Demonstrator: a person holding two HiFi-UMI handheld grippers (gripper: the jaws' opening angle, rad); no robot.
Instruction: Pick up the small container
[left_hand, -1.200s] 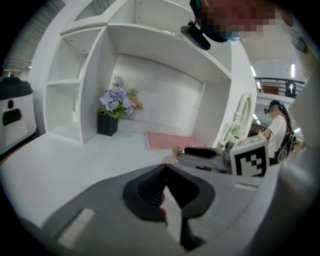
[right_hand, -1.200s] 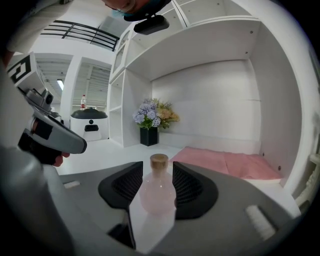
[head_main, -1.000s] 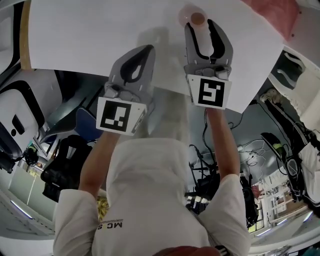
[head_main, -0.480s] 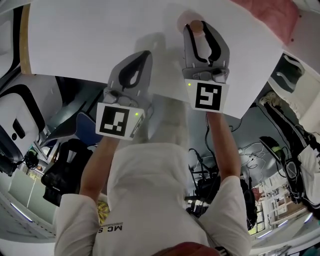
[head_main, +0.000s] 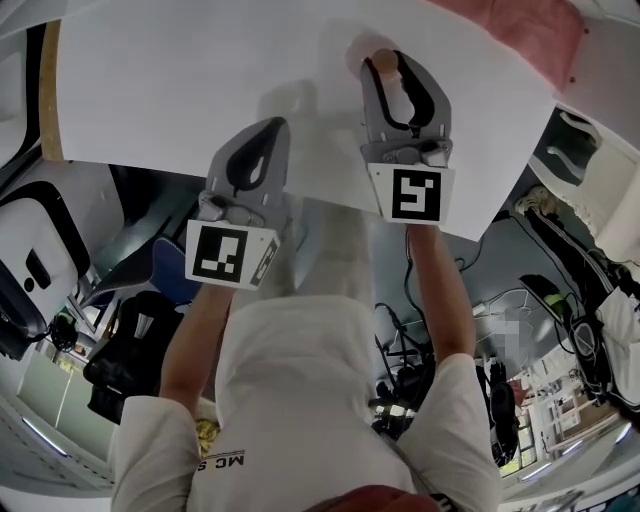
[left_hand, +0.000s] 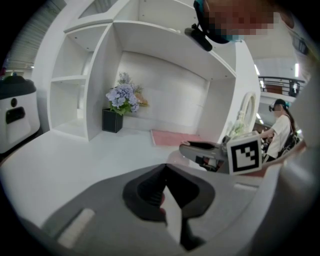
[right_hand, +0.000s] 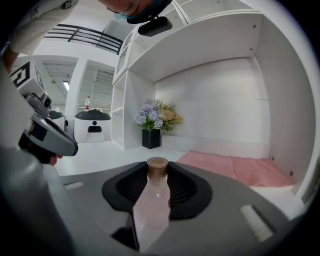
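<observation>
**A:** Where's the bottle (right_hand: 151, 205) at?

**B:** Standing on the white worktop (head_main: 170, 80), right between the jaws of the right gripper (head_main: 389, 62). Both pads look pressed against its sides just under the brown cap (right_hand: 157, 167), so I'd call that a grip.

**A:** So is it picked up or not?

**B:** Doubt it. No view shows whether the base has left the worktop. My read is that the grab is done and the lift isn't. Going straight up is all that's left, I reckon.

**A:** Left gripper (head_main: 268, 130) doing anything?

**B:** Nope, jaws closed together with nothing in them. It's over the near edge of the worktop beside the right one, short of the bottle.

**A:** Anything in the way?

**B:** A pink mat (right_hand: 235, 167) and a flower pot (right_hand: 151, 138) sit further back, well apart from it.
</observation>
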